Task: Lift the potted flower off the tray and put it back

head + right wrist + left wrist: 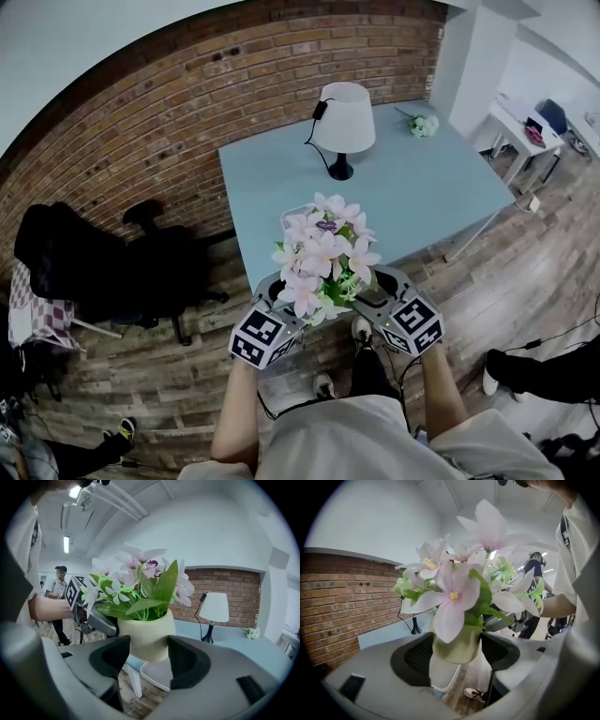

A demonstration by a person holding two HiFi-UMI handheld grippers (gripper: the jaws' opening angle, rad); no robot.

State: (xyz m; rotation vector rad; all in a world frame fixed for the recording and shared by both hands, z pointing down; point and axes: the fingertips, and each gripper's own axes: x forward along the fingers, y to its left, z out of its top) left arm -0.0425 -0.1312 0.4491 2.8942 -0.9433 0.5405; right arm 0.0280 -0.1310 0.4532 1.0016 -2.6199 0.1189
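Right, fingers first: left gripper (pixel 456 657) has its fingers (pixel 416 656) pressed on either side of the cream pot of the potted flower (pixel 454 641). The right gripper (pixel 149 658) is clamped on the same pot from the opposite side, pads low on the belly under the rim. The two-sided hold makes sense to me: the pot is round and looks top-heavy with blooms, so one pair alone could let it swing. Pot reads upright and hangs in the air, clear of the white tray (pixel 157 677), which sits below and a little beyond it at the near edge of the table (pixel 422 187). Head view puts the blooms out over that edge, so my call is top of the lift, set-down next. For that I'd go forward and straight down onto the tray, releasing only once the base seats. The lamp (pixel 342 117) and small flower bunch (pixel 424 125) are well apart at the back, no conflict.
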